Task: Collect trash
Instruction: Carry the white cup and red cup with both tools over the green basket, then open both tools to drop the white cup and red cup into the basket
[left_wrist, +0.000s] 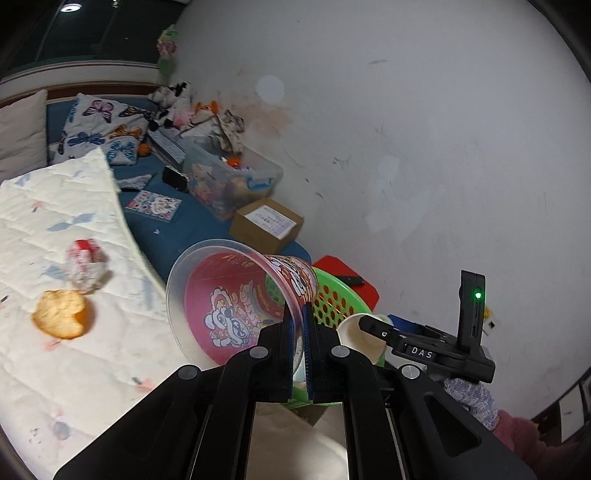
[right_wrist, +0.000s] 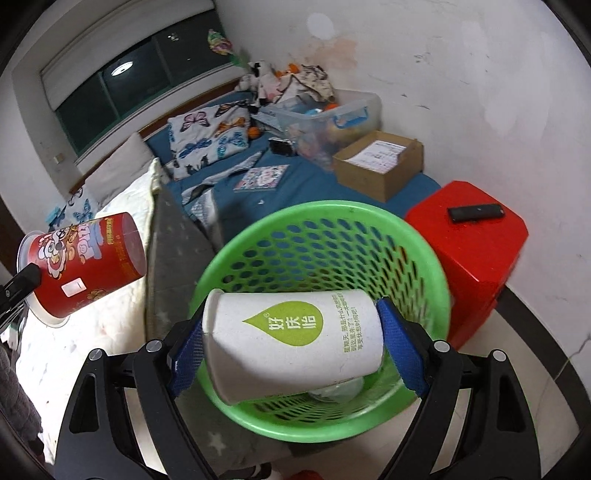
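The right gripper (right_wrist: 291, 350) clamped a light, crushable paper cup (right_wrist: 291, 343) end to end above the green bin (right_wrist: 436, 280), while the left gripper (left_wrist: 298, 332) pinched a flimsy red tub (left_wrist: 236, 302) by its rim.

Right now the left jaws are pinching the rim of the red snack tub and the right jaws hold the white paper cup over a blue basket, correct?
Not quite: the basket is green, not blue, as the right wrist view shows. The rest holds: the red snack tub is pinched by its rim, and the white paper cup is over the basket.
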